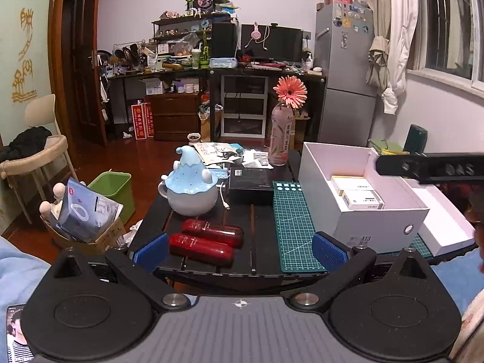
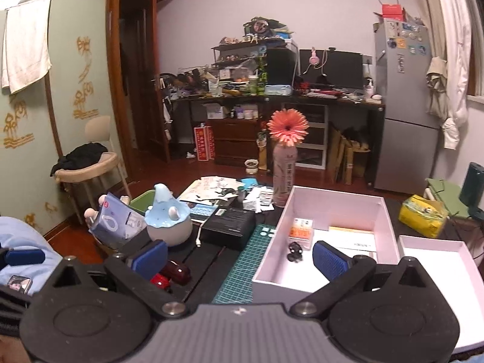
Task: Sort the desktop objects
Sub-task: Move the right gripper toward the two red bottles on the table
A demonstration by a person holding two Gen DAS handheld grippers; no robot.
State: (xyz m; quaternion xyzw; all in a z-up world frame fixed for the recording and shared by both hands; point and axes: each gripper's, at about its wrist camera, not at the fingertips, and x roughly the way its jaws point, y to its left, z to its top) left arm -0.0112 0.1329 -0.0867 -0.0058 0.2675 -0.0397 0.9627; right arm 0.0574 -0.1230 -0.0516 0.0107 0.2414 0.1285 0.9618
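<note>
Two red tubes lie side by side on the black table, just ahead of my open, empty left gripper; they also show in the right wrist view. A white box stands on the right with two small cartons inside. In the right wrist view the white box holds an orange-white carton, a small black object and flat white cartons. My right gripper is open and empty over the box's near-left corner.
A blue-lidded grey pot, a black box, a green cutting mat, a flower bottle and papers sit on the table. The white box lid lies at right. A yellow pack lies behind.
</note>
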